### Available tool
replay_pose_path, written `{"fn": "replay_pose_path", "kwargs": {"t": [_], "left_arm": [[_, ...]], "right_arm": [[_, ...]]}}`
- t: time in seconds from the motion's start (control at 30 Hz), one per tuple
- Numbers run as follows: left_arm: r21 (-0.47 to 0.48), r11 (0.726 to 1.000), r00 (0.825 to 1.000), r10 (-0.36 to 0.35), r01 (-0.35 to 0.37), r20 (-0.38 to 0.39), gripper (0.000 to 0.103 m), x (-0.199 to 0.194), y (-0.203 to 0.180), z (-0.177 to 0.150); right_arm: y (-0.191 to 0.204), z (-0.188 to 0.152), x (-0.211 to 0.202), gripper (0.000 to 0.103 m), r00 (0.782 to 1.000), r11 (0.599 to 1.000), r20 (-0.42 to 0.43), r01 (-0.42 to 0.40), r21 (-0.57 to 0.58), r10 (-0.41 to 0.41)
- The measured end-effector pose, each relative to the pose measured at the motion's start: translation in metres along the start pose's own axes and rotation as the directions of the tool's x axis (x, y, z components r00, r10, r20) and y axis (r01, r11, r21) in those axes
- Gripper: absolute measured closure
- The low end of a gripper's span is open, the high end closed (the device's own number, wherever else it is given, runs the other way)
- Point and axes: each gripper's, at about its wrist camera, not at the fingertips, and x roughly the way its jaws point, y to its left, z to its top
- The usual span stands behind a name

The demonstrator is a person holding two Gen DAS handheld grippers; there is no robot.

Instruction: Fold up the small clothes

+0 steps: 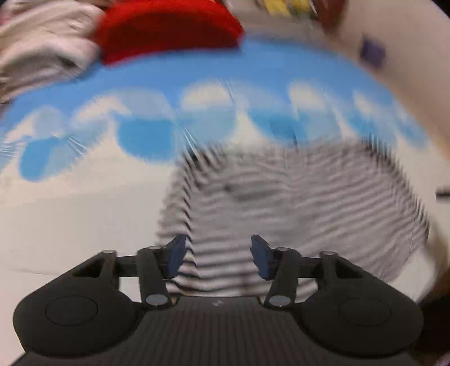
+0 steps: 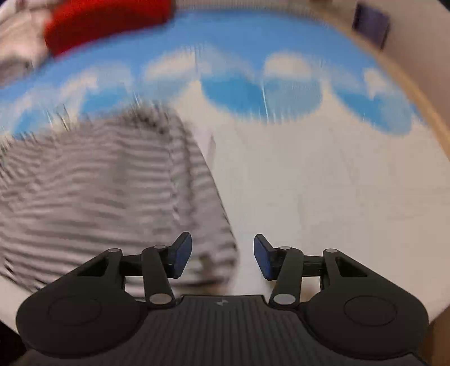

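A small grey-and-white striped garment (image 1: 295,208) lies on the cloud-print cloth; both views are motion-blurred. My left gripper (image 1: 218,257) is open, its blue pads (image 1: 177,254) over the garment's near left part with nothing held. In the right wrist view the striped garment (image 2: 107,185) lies to the left. My right gripper (image 2: 222,257) is open and empty at the garment's near right corner, with its left pad (image 2: 182,253) over the stripes and its right pad over bare cloth.
The blue-and-white cloud-print table cover (image 1: 84,202) spreads under everything. A red folded item (image 1: 168,28) and a pile of pale pink clothes (image 1: 42,50) sit at the far left. A dark purple patch (image 2: 371,24) shows on the wall at the far right.
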Motion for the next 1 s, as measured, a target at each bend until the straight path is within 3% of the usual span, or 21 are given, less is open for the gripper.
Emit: {"fn": "replay_pose_path", "kwargs": {"t": [0.17, 0.2, 0.23, 0.27, 0.3, 0.4, 0.6, 0.73, 0.83, 0.9, 1.0], "left_arm": [[-0.162, 0.987, 0.983, 0.017, 0.013, 0.184, 0.040, -0.050, 0.030, -0.005], [-0.210, 0.978, 0.980, 0.031, 0.011, 0.196, 0.041, -0.056, 0.037, -0.011], [-0.244, 0.969, 0.979, 0.021, 0.029, 0.201, 0.041, -0.060, 0.043, -0.014], [-0.264, 0.963, 0.976, 0.009, 0.051, 0.219, 0.041, -0.066, 0.049, -0.017], [-0.264, 0.963, 0.975, 0.007, 0.053, 0.220, 0.041, -0.066, 0.051, -0.017], [-0.223, 0.975, 0.977, 0.068, -0.022, 0.202, 0.042, -0.073, 0.054, -0.021], [-0.228, 0.973, 0.972, 0.094, -0.043, 0.217, 0.042, -0.086, 0.070, -0.032], [-0.243, 0.969, 0.974, 0.097, -0.045, 0.204, 0.042, -0.089, 0.083, -0.038], [-0.262, 0.964, 0.979, 0.094, -0.043, 0.183, 0.042, -0.088, 0.094, -0.039], [-0.282, 0.958, 0.982, 0.093, -0.043, 0.166, 0.042, -0.086, 0.100, -0.036], [-0.301, 0.953, 0.985, 0.077, -0.027, 0.155, 0.042, -0.078, 0.104, -0.030]], "right_arm": [[0.041, -0.001, -0.050, 0.052, 0.975, 0.998, 0.214, -0.062, 0.033, 0.054], [0.056, -0.006, -0.058, 0.057, 0.968, 0.996, 0.238, -0.084, 0.024, 0.076], [0.070, -0.010, -0.061, 0.066, 0.965, 0.994, 0.241, -0.112, 0.009, 0.106], [0.083, -0.012, -0.061, 0.089, 0.962, 0.989, 0.231, -0.150, -0.010, 0.148], [0.095, -0.015, -0.062, 0.093, 0.958, 0.984, 0.225, -0.179, -0.023, 0.179], [0.138, -0.026, -0.063, 0.093, 0.943, 0.971, 0.231, -0.230, -0.071, 0.240], [0.242, -0.035, -0.049, 0.092, 0.918, 0.909, 0.173, -0.298, -0.292, 0.356], [0.313, -0.054, -0.045, 0.092, 0.880, 0.815, 0.123, -0.362, -0.452, 0.459], [0.354, -0.065, -0.043, 0.092, 0.866, 0.764, 0.078, -0.389, -0.514, 0.494], [0.372, -0.069, -0.040, 0.092, 0.861, 0.749, 0.056, -0.405, -0.525, 0.505], [0.379, -0.069, -0.047, 0.092, 0.863, 0.758, 0.053, -0.409, -0.508, 0.502]]}}
